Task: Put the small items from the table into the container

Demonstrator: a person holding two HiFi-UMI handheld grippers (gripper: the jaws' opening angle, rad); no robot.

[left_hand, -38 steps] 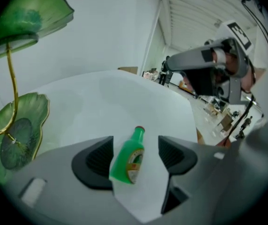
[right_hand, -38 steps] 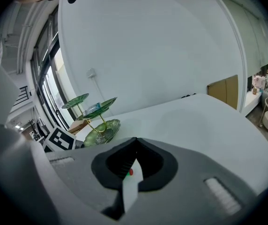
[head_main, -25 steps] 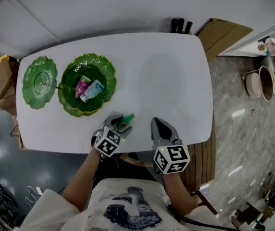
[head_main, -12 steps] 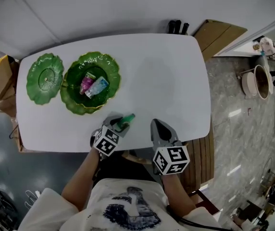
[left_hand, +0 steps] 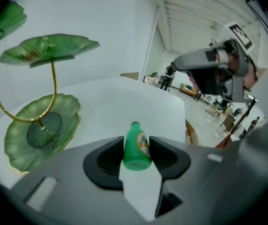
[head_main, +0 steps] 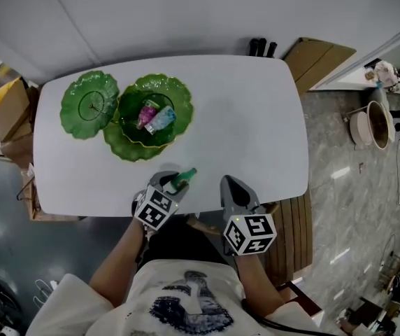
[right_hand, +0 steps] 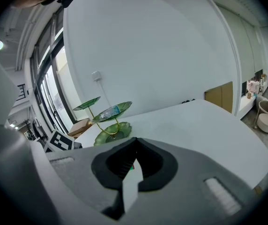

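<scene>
Currently the small green bottle (left_hand: pixel 136 148) is clamped in the left gripper (head_main: pixel 175 182), the right gripper (head_main: pixel 230 183) closed empty; carriage to the tiered leaf dish (head_main: pixel 180 98) is judged next.

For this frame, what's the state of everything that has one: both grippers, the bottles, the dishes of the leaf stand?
Left gripper: jaws shut on the green bottle.
Green bottle: held, neck pointing away from the gripper.
Right gripper: jaws shut, empty.
Pink bottle: lying in the middle leaf dish.
Clear bottle: lying beside it.
Middle leaf dish: holds both bottles.
Top leaf dish: empty.
Bottom leaf dish: visible part empty.
</scene>
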